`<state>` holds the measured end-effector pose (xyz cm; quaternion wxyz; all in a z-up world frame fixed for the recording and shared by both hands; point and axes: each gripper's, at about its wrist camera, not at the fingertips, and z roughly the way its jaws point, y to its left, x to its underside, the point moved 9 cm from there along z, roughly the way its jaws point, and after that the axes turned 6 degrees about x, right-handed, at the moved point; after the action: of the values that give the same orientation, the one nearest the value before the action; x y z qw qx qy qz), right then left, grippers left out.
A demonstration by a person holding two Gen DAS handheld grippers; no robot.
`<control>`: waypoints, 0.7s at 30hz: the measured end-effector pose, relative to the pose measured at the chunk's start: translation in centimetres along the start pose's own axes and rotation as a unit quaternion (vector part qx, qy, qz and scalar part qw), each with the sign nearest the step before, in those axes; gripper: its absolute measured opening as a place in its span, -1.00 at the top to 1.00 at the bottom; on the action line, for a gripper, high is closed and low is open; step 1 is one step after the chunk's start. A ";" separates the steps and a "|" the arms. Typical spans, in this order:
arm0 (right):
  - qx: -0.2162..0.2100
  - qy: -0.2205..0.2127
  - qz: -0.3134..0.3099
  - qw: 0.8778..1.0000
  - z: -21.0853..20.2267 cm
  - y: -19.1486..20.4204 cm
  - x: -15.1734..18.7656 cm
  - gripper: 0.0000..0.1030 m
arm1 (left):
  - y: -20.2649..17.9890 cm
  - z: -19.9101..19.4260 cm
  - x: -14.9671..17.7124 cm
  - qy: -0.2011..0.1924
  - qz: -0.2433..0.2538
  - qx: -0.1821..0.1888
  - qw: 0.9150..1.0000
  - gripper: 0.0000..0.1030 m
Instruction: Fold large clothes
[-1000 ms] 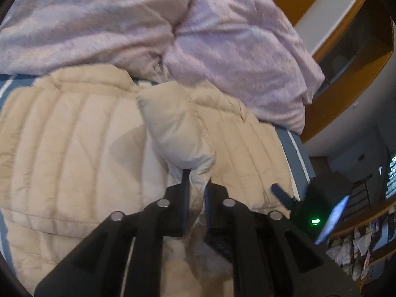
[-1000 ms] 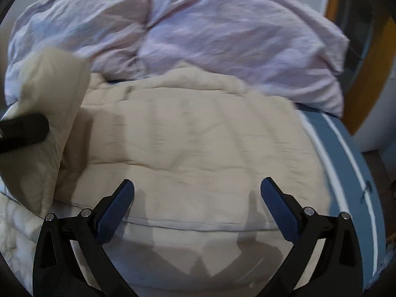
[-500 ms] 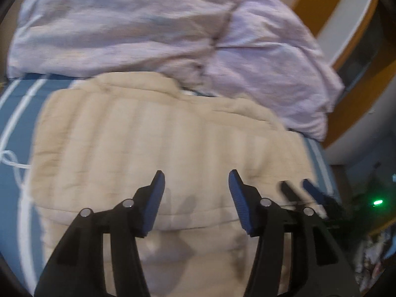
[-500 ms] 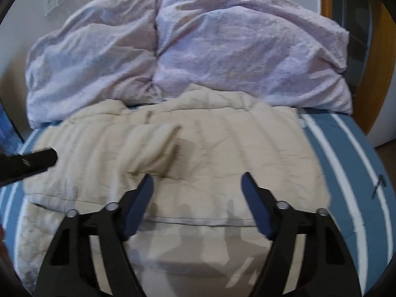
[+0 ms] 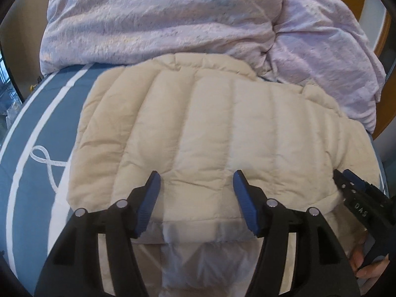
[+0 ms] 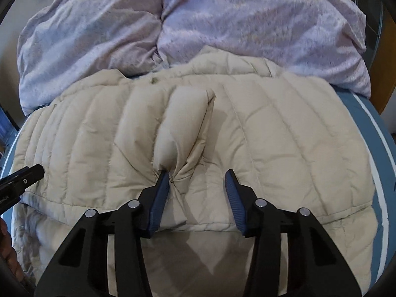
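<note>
Bedding fills the far half of both our views: a rumpled lilac duvet (image 5: pixel 198 19), crinkled and faintly sheened, heaped in two soft mounds. Under everything lies a blue bedsheet (image 5: pixel 29 128) with white stripes and a looped white line drawn on it.

On that sheet, just in front of the duvet and touching its lower edge, we see the task's garment: a cream quilted puffer jacket (image 6: pixel 284 136), spread broad and flat, its padding stitched into long plump channels, with a paler, thinner lining showing along the near hem. A sleeve (image 6: pixel 188 123) is folded over the jacket's middle as a fat, rounded tube that pinches into gathered creases at its near end.

Our left gripper (image 5: pixel 195 180) hangs over the jacket's near edge, its jaws opening, ribbed blue pads well apart and nothing between them. Our right gripper (image 6: pixel 196 180) has its jaws closing; the puckered sleeve end sits between them, touching the left pad only, so it is not yet clamped.

At the left view's lower right corner, a hand (image 5: pixel 366 267) holds the other gripper's handle.
</note>
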<state>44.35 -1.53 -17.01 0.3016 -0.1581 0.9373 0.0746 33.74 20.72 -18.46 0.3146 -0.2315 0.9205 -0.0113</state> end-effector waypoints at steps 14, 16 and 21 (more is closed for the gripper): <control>0.002 -0.007 -0.010 1.000 0.9 0.2 0.2 0.04 | 0.4 1.4 0.5 -0.032 0.023 -0.030 0.999 -0.50; 0.001 -0.006 -0.009 1.000 0.9 0.3 0.3 0.03 | 0.5 1.5 0.5 -0.032 0.023 -0.032 0.999 -0.56; 0.000 -0.006 -0.009 1.000 1.0 0.3 0.2 -0.04 | 0.7 2.0 0.5 -0.024 0.021 -0.039 0.999 -0.94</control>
<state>44.64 -1.08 -17.93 0.3082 -0.1658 0.9339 0.0728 34.24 21.34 -20.44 0.3273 -0.2242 0.9172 0.0365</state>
